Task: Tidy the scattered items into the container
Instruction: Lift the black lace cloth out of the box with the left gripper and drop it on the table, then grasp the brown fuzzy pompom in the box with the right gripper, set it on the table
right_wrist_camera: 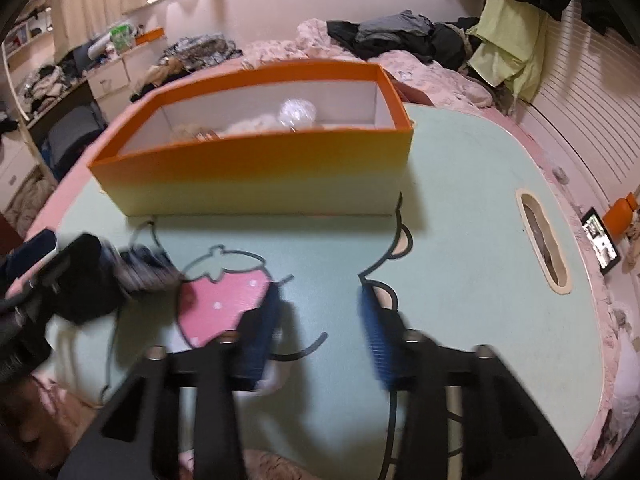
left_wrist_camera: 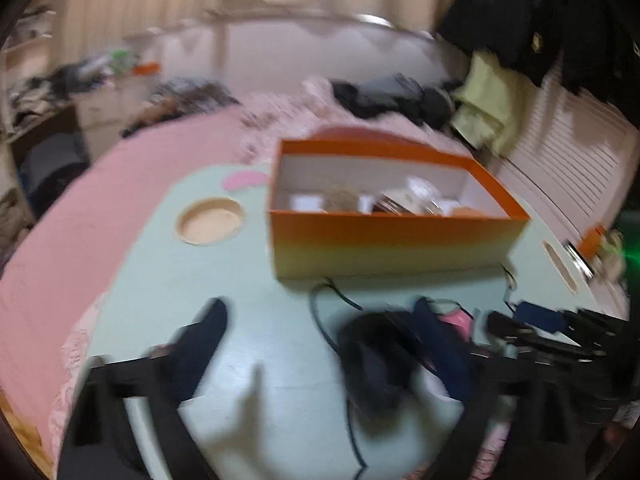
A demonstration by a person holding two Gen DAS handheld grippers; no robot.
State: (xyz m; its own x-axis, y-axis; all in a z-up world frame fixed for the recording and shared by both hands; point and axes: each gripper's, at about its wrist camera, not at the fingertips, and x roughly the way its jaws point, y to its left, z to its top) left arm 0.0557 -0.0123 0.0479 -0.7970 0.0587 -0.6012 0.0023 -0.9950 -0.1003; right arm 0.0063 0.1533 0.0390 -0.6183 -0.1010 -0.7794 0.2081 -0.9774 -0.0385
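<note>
The orange box (right_wrist_camera: 256, 184) stands on the pale green desk (right_wrist_camera: 460, 200), which rests on a pink bed (left_wrist_camera: 80, 216); its open top shows a clear rounded thing (right_wrist_camera: 298, 114) and other small items too blurred to name. Just in front of the box lies a dark bundle with a thin black cable (left_wrist_camera: 320, 320), beside the pink strawberry picture (right_wrist_camera: 224, 304) printed on the desk. The left gripper (left_wrist_camera: 320, 336) hangs low over the desk with its fingers (left_wrist_camera: 208, 332) spread wide; the bundle sits by its right finger, and the blur hides whether they touch. The right gripper (right_wrist_camera: 320, 316) points down at the desk; its blue fingers (right_wrist_camera: 374, 332) stand apart with nothing but bare desk between them.
</note>
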